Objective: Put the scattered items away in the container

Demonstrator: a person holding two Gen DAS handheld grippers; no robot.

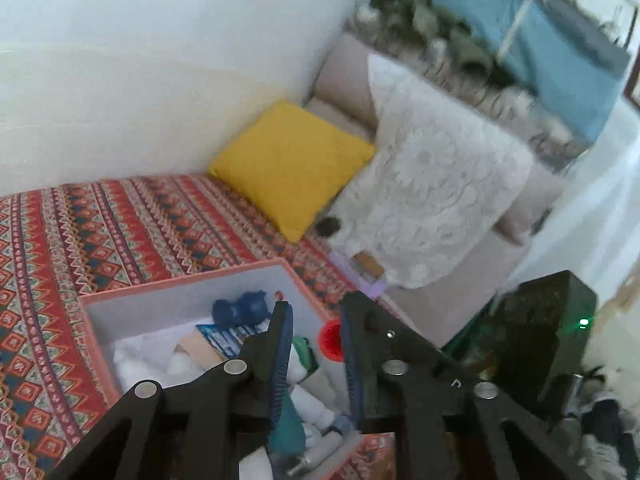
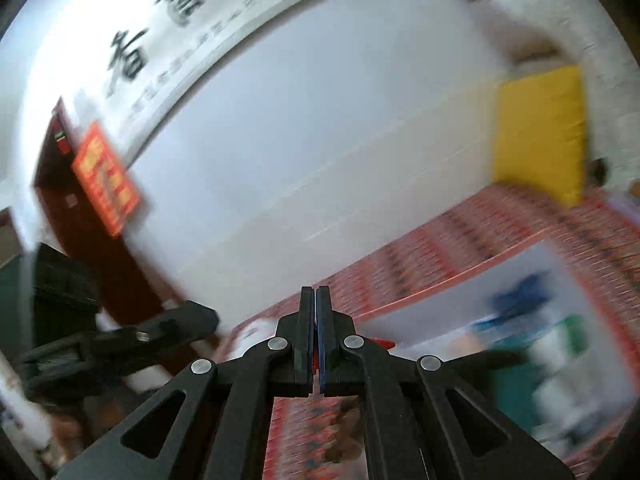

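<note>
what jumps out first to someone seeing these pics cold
The yellow cushion against the white wall stands out, lying on the red patterned bedspread. Nearer the camera, the pink-rimmed box on that bedspread holds a jumble of items. The right wrist view is blurred, with large black calligraphy on the wall.

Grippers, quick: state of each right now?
Left gripper: open, nothing between its pads, above the box.
Right gripper: closed; nothing visibly held.
</note>
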